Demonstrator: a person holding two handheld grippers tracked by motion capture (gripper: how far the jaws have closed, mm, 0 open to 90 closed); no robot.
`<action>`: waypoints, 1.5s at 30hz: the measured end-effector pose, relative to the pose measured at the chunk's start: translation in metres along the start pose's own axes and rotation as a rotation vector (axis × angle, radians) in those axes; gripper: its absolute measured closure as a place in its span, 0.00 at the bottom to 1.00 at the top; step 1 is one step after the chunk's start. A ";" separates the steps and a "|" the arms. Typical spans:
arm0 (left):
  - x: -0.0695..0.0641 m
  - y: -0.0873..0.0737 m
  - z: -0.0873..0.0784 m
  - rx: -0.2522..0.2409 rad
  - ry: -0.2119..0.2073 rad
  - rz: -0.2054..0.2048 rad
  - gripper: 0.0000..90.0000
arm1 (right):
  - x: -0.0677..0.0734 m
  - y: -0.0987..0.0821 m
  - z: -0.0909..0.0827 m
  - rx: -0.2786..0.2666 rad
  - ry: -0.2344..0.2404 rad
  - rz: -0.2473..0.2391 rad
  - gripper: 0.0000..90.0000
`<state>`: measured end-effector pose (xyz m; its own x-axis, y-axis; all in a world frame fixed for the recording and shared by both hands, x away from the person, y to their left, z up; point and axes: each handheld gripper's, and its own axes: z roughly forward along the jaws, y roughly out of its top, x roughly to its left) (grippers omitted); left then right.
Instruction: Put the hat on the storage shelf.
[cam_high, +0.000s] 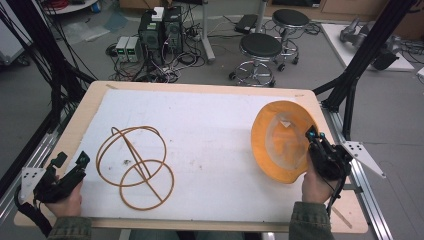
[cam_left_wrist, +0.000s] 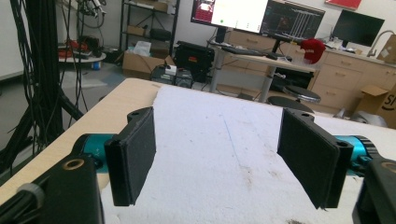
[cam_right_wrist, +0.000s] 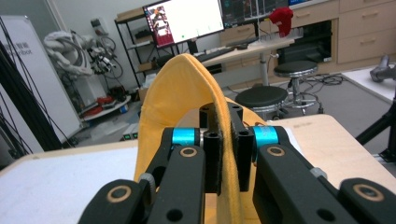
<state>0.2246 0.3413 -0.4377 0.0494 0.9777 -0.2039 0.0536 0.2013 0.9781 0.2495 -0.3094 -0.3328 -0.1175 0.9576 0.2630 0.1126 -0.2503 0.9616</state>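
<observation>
While pinched (rim only), floppy orange hat (cam_high: 282, 142)

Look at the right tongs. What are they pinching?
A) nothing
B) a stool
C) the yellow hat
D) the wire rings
C: in the right gripper view the right tongs are shut on the edge of the yellow hat, while the wire rings lie untouched on the table.
</observation>
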 end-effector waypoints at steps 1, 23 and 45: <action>0.000 0.000 0.000 -0.001 0.000 0.000 0.31 | 0.000 0.000 0.000 0.000 0.000 0.000 0.96; 0.003 0.001 -0.001 -0.013 0.002 -0.022 0.31 | 0.078 0.036 0.019 -0.061 0.131 -0.073 0.96; 0.001 -0.001 0.001 -0.007 -0.019 -0.029 0.32 | 0.149 0.034 0.035 -0.069 0.259 -0.111 0.96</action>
<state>0.2254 0.3420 -0.4385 0.0671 0.9702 -0.2328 0.0481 0.2300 0.9720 0.2702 -0.1705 -0.2638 -0.3745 0.9135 0.1588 0.0189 -0.1637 0.9863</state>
